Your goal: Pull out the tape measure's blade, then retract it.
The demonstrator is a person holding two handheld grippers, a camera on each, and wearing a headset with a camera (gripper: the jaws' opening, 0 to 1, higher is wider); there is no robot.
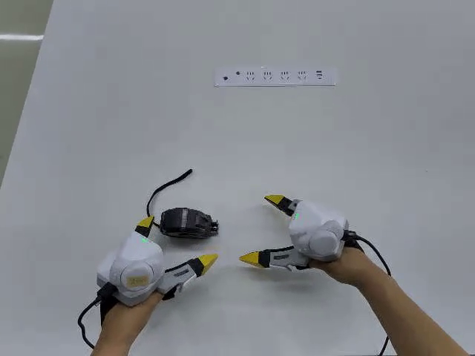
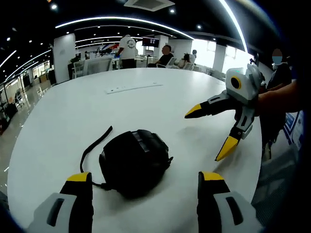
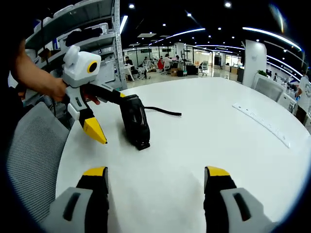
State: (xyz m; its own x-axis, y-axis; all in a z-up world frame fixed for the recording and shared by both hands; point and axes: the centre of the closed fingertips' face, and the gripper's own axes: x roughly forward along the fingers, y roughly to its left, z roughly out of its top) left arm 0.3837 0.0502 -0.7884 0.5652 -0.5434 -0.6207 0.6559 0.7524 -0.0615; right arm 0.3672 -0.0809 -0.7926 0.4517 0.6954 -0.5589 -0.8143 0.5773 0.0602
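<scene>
White table carries a black tape measure and power strip.

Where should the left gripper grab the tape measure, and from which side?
Probably clamp the tape measure body across its narrow width, coming in from the strap end. The case lies lengthwise, with what looks like its blade end toward the right gripper, so that end stays free for pulling. The left gripper is open beside it.
</scene>
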